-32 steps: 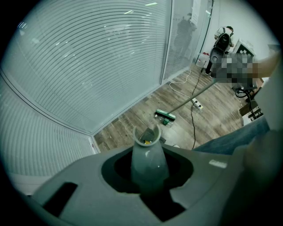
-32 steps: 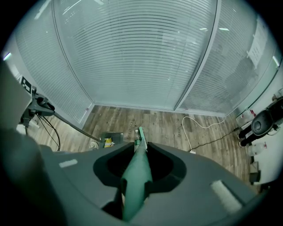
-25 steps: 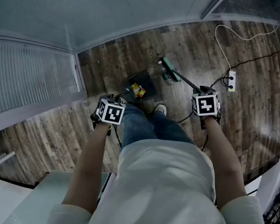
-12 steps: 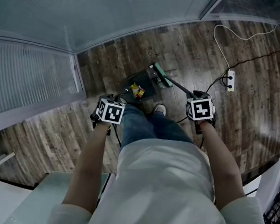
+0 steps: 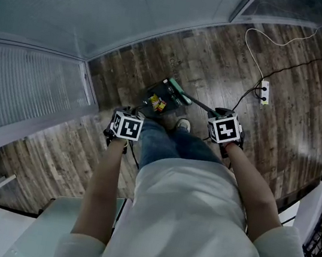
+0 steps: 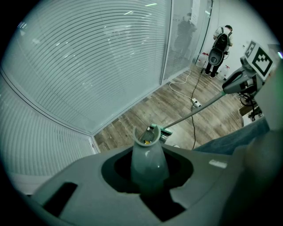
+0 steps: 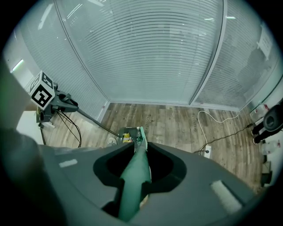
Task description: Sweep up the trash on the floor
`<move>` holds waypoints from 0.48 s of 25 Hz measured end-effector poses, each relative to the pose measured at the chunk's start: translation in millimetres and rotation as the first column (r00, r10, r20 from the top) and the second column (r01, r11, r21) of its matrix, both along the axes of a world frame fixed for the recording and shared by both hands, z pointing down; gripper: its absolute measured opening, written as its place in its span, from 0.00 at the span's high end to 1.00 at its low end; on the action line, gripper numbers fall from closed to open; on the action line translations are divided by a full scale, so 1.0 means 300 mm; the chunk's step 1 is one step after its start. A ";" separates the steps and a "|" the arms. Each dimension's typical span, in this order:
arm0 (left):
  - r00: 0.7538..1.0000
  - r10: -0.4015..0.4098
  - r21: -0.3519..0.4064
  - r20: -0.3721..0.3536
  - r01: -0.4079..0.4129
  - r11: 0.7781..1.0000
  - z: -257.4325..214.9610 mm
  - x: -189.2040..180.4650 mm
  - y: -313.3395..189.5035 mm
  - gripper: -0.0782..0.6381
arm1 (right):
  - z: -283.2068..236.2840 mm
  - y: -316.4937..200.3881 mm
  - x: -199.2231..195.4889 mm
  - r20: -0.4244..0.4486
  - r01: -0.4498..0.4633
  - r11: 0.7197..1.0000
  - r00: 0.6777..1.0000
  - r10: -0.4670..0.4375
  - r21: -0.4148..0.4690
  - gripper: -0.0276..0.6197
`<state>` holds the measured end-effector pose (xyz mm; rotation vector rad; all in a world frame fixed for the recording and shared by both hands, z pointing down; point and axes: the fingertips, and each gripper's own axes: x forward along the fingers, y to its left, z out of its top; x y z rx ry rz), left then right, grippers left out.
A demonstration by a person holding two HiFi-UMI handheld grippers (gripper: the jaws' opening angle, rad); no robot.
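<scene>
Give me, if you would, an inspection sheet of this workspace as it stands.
Surface: wood-plank floor.
Job's things: dustpan holding yellow and red trash; green broom head at the dustpan's edge.
Clutter: nothing seen.
Grippers: left gripper shut on the dustpan handle; right gripper shut on the broom handle.
Cables: a white cable and a black cable run to a power strip lying on the floor.
Surroundings: glass walls with slatted blinds, meeting at a corner.
</scene>
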<state>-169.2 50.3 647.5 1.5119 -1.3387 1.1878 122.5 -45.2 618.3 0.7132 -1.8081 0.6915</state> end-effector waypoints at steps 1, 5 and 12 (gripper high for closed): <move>1.000 0.001 0.001 0.002 -0.001 1.000 0.000 -0.002 0.001 0.76 | -0.007 0.005 -0.005 0.004 -0.001 1.000 1.000 0.001 0.001 0.80; 1.000 0.002 0.002 0.003 -0.002 1.000 -0.009 -0.001 0.011 0.76 | -0.022 0.033 -0.008 0.007 0.003 1.000 1.000 -0.003 0.001 0.80; 1.000 0.001 0.005 0.005 -0.001 1.000 -0.002 -0.002 0.006 0.76 | -0.039 0.056 -0.003 0.035 -0.117 0.991 0.992 0.120 -0.068 0.80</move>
